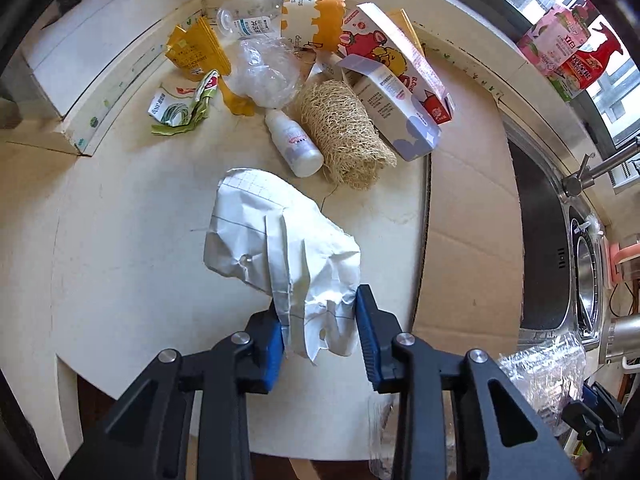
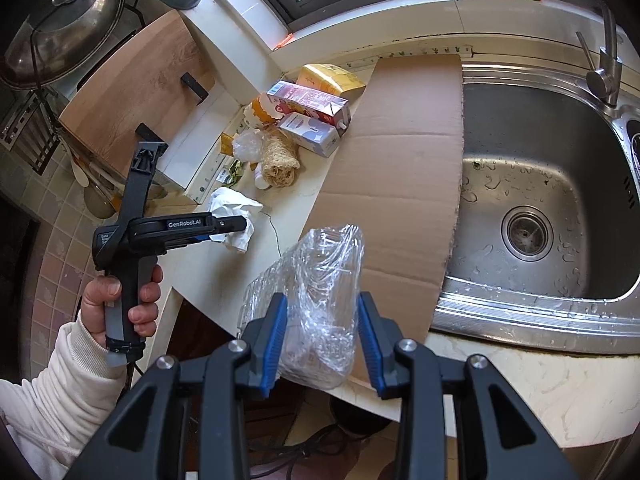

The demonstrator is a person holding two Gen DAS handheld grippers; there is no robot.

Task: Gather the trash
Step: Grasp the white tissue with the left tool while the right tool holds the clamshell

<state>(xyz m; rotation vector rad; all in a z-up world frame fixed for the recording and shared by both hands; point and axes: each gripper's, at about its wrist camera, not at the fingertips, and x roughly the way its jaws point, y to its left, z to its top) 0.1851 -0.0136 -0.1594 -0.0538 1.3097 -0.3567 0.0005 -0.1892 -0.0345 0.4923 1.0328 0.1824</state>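
Left gripper [image 1: 320,344] clamps the crumpled paper [image 1: 280,240] at lower centre of the frame, just above the countertop [image 1: 120,260]. Light, soft, tears easily: grip the thick bunched part. Right gripper [image 2: 322,344] pinches a crinkly plastic wrapper [image 2: 316,288]: slippery, squashy.

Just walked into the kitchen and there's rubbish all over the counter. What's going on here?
A person is collecting trash with a handheld gripper in each hand. The left gripper has crumpled white paper between its pads, on the counter. The right gripper is shut on crinkled clear plastic, beside the sink. A pile remains at the back: cartons, a small white bottle, a loofah, wrappers and a clear plastic bottle.
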